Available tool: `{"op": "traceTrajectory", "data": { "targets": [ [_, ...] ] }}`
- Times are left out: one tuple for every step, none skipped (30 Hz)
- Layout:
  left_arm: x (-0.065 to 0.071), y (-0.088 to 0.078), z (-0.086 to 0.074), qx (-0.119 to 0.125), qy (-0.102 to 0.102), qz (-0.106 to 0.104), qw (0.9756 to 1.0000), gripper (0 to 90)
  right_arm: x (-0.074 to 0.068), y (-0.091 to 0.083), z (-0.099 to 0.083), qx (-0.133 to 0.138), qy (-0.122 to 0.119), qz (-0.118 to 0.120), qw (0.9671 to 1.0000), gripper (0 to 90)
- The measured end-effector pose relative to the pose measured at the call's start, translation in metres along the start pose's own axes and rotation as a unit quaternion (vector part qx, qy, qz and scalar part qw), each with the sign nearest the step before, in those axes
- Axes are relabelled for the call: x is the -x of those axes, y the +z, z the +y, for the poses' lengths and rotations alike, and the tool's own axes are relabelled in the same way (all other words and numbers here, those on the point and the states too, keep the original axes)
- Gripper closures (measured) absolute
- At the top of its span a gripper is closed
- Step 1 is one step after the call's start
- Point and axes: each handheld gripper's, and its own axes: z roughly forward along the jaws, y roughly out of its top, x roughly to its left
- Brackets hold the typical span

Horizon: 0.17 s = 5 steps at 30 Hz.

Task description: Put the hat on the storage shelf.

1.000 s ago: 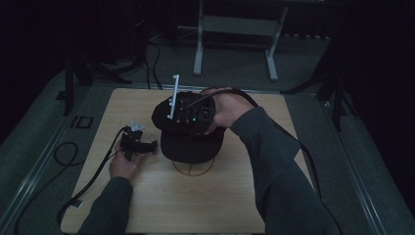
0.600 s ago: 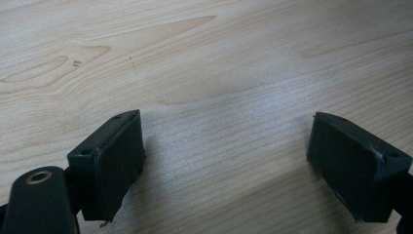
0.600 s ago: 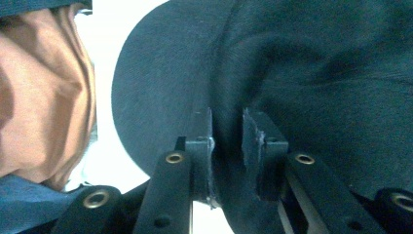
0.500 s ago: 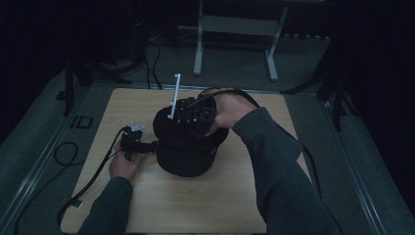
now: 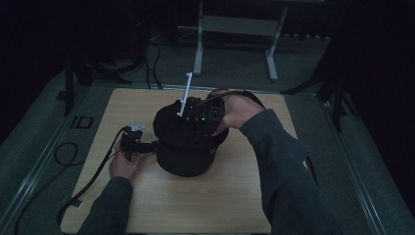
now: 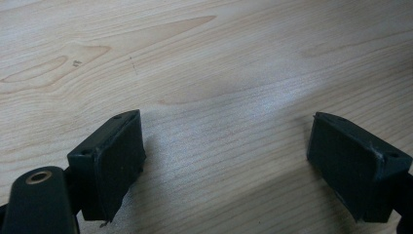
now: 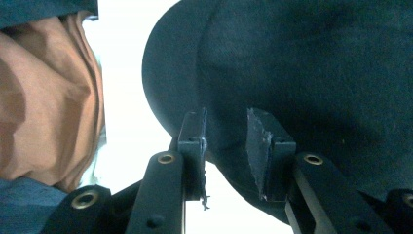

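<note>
Pale wooden bench (image 5: 230,200), bare near the front. Black cap (image 5: 188,147) mid-bench, brim toward the near edge, pinched at its edge between right gripper (image 7: 226,141) jaws. Left gripper (image 6: 226,161) just beside the cap's left, jaws spread wide, empty.

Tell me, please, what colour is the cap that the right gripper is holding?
The cap is black; the high view shows it best, with the right gripper on top.

At the left edge of the frame, on the dark floor strip just beside the pale wooden table (image 5: 235,196), a small white-outlined marking (image 5: 84,122) reads roughly "ID"; the letters are too small to be sure.
</note>
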Motion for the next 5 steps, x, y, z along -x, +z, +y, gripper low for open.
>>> {"op": "traceTrajectory", "data": {
  "targets": [
    [0.0,0.0,0.0,0.0,0.0,0.0,1.0,13.1,-0.0001,-0.0002,-0.0008,-0.003,0.003,-0.002,1.0,68.4],
    [0.0,0.0,0.0,0.0,0.0,0.0,1.0,13.1,-0.0002,-0.0004,-0.0014,-0.002,0.003,-0.002,1.0,68.2],
    [0.0,0.0,0.0,0.0,0.0,0.0,1.0,13.1,-0.0001,-0.0006,-0.002,0.0,0.001,-0.002,1.0,67.6],
    [0.0,0.0,0.0,0.0,0.0,0.0,1.0,13.1,-0.0006,-0.001,-0.0024,0.0,0.001,-0.004,1.0,67.5],
    [0.0,0.0,0.0,0.0,0.0,0.0,1.0,13.1,-0.0011,-0.0013,-0.0029,-0.002,0.003,-0.004,1.0,67.1]
  ]
}}
